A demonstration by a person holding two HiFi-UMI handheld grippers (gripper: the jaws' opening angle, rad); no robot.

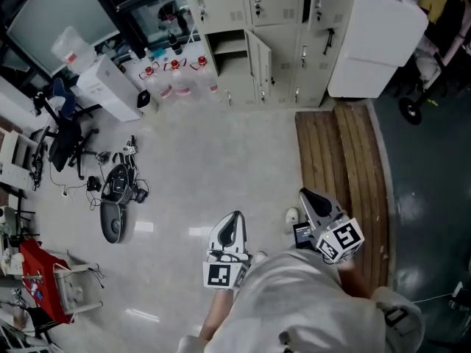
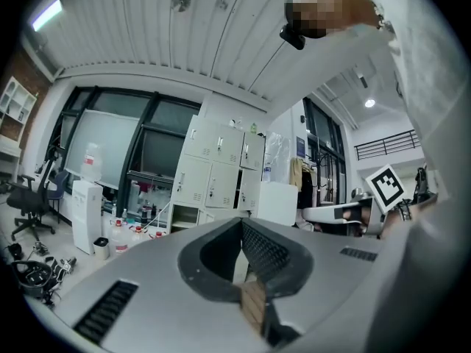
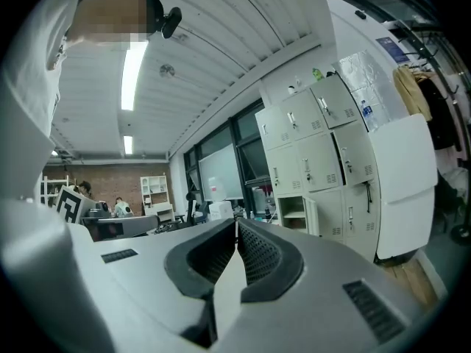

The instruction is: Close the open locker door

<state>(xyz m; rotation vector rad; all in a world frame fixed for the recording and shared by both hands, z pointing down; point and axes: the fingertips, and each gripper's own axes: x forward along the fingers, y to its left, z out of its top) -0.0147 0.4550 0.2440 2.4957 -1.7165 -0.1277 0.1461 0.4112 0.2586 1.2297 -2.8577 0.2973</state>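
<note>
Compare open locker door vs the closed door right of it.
The open door is swung out; the closed door sits flush. The open door bares its shelf; the closed door hides whatever is behind it. Both are cream.

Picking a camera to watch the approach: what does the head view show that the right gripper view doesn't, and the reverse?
Only the head view: black gear and cables on the floor. Only the right gripper view: the ceiling light and a far brick wall. Both: the lockers with the open locker door, and the right gripper, jaws together.
</note>
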